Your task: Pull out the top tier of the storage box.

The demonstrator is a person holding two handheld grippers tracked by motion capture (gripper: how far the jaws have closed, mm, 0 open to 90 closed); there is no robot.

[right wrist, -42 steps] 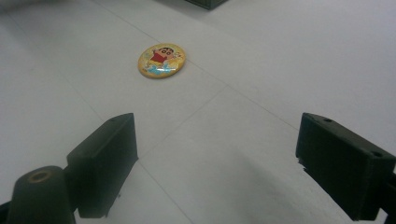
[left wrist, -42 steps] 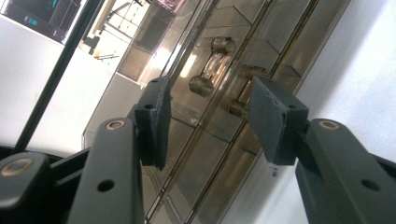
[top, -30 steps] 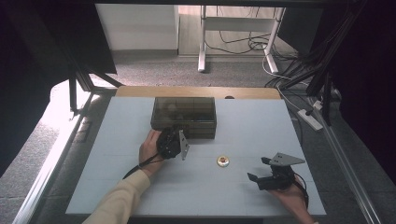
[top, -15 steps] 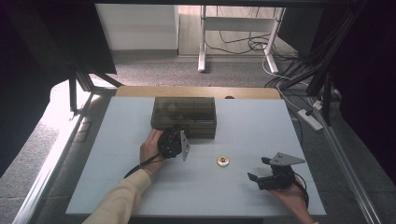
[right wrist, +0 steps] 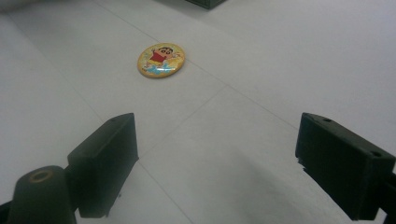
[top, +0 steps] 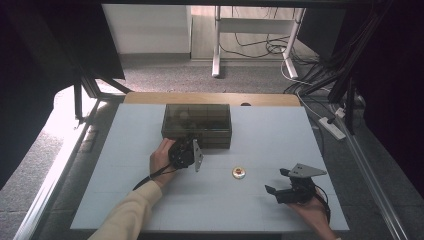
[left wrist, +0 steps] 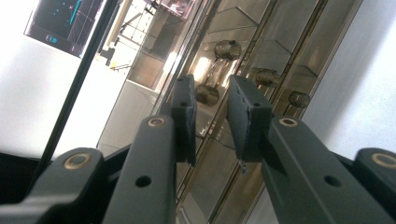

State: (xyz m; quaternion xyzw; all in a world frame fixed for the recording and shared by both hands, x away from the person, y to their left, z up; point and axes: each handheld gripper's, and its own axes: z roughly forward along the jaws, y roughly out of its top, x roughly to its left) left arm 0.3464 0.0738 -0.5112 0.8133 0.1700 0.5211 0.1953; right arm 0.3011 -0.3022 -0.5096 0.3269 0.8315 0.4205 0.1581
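A dark see-through box of small drawers stands at the middle back of the white table. My left gripper points into the box's front. In the left gripper view its jaws have just been closing, and a small round drawer knob sits in the narrow gap between them, with no firm press to be seen. A round yellow cartoon badge lies flat on the table. My right gripper rests to the right of it, open wide with nothing in it, the badge ahead of its jaws.
More knobs show on neighbouring drawers. Beyond the table's far wooden edge are a desk frame and cables on the floor. A power strip lies off the right side.
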